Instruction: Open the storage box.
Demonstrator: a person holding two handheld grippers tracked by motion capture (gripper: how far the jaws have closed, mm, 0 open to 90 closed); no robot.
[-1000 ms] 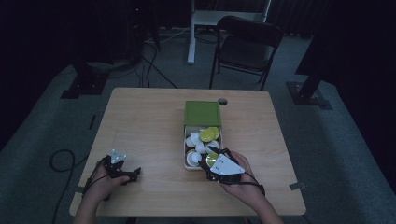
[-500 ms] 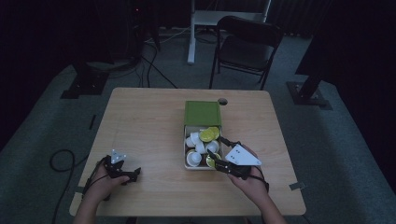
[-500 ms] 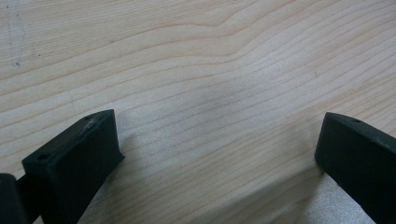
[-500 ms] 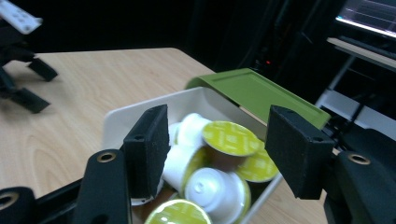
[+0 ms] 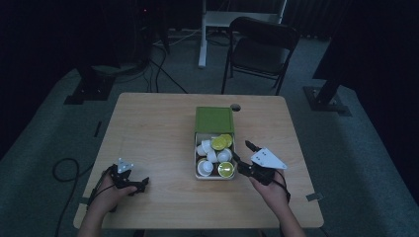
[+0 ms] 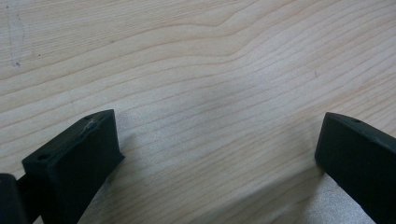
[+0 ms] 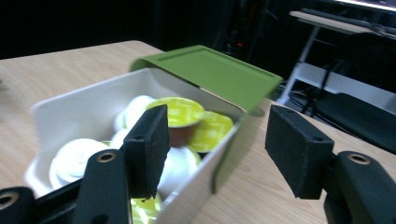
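Cups (image 5: 213, 154) sit in a white box (image 5: 196, 159) in the middle of the high view, a little below the center of the wooden table (image 5: 148, 128). Some cups are white and some have yellow-green tops. The green lid (image 5: 214, 119) of the box is flipped back and lies just above the box in the picture. The right gripper (image 5: 242, 157) is at the lower right of the high view, just beside the right wall of the box, with a hand (image 5: 272, 190) behind it. In the right gripper view, the right gripper (image 7: 212, 135) has its jaws about half open. One jaw is over the inside of the box, in front of the cups, and the other jaw is outside over the table, so the box wall (image 7: 210, 163) stands between them. The pads do not press on the wall, and nothing is held. One yellow-topped cup (image 7: 180, 112) shows just behind the inner jaw. The left gripper (image 5: 141, 183) is at the lower left of the high view, well apart from the box, resting low on the table in a hand (image 5: 106, 195). In the left gripper view, the left gripper (image 6: 217, 140) has its jaws wide open with bare wood between them.
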